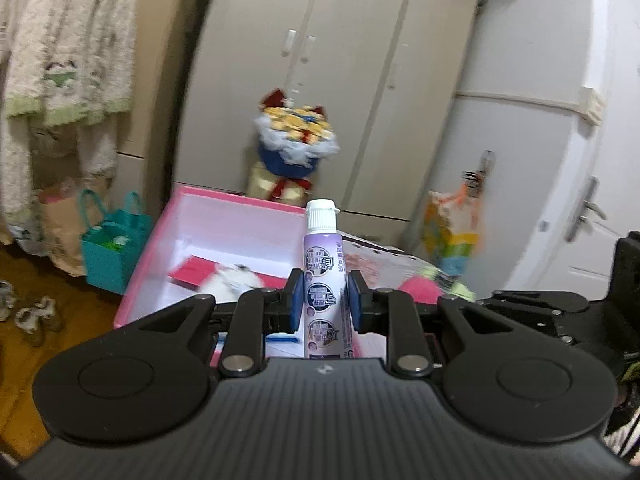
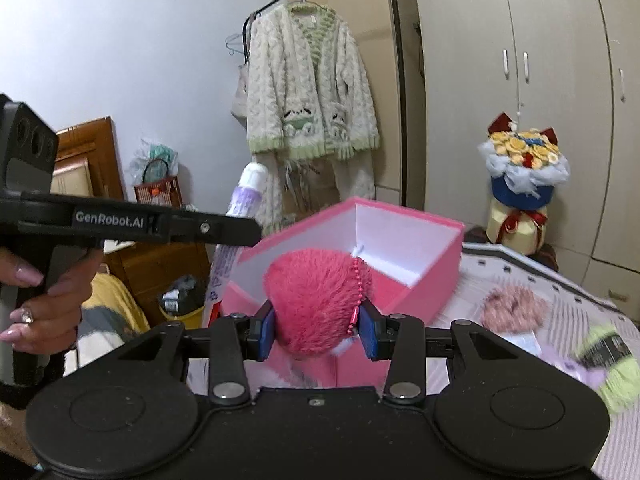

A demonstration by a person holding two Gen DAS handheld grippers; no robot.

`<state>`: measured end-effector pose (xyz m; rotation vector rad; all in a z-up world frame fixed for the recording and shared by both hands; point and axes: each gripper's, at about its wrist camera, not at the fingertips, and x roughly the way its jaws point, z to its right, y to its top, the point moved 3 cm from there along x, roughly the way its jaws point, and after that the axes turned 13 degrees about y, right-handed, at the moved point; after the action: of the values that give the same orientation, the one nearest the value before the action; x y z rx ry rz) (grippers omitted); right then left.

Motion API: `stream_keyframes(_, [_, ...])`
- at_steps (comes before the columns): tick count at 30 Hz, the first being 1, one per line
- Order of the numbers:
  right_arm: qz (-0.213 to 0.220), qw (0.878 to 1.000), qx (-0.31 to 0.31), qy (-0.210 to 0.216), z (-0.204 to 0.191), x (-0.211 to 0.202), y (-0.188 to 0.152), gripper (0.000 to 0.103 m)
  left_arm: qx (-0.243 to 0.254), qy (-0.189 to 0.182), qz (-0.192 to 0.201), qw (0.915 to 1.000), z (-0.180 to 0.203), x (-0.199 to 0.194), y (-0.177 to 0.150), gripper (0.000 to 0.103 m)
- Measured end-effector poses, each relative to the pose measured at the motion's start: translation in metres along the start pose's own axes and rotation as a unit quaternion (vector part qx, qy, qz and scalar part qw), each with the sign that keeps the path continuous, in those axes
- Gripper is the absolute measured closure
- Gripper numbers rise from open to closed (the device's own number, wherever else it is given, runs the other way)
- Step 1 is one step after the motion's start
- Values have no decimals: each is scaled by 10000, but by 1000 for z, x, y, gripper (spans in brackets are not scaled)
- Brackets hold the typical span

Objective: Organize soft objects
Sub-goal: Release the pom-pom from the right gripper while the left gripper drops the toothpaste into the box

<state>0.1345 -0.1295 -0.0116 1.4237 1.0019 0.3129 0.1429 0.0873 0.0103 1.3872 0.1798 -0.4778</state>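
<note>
My left gripper [image 1: 323, 304] is shut on a purple tube [image 1: 325, 280] with a white cap, held upright in front of the open pink box [image 1: 160, 248]. The same tube [image 2: 246, 194] shows at the left of the right wrist view, clamped in the left gripper's fingers [image 2: 224, 228], with a hand on its handle. My right gripper [image 2: 318, 330] is shut on a fluffy pink plush [image 2: 312, 296] with a pink bead chain, raised before the pink box [image 2: 436, 256]. Inside the box lie a red card [image 1: 192, 274] and a white fluffy item [image 1: 234, 280].
A patterned bed cover [image 2: 560, 292] carries a dusty-pink fluffy piece [image 2: 512, 312] and a lime-green yarn ball [image 2: 612, 368]. A bouquet [image 1: 294, 140] stands behind the box, in front of the beige wardrobe [image 1: 360, 80]. A teal bag [image 1: 110, 248] sits on the floor at left. A fleece robe [image 2: 308, 100] hangs on a rail.
</note>
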Motion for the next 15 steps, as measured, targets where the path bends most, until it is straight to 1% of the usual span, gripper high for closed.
stream_keyframes(3, [43,9999,-84,-75,7,19,13,57,6,182,-31,9998,-14,12,10,81])
stream_keyframes(6, [-76,9988,-376,-292,15,45,24,57,38,267,-28,9996,-27,24,18,81])
stream_keyframes(8, [-264,9975,-473,-462,27,65,29,57,67,379,-55,9992,-36,36,23,81])
stream_keyframes(12, [-684,9942,-605,-562,44,100,31,57,254,524,-211,9981,-49,62,31,81])
stream_keyframes(15, [-1011,9892,-803,-693,50,120,29,57,675,818,-370,9937,-51,87,34,81])
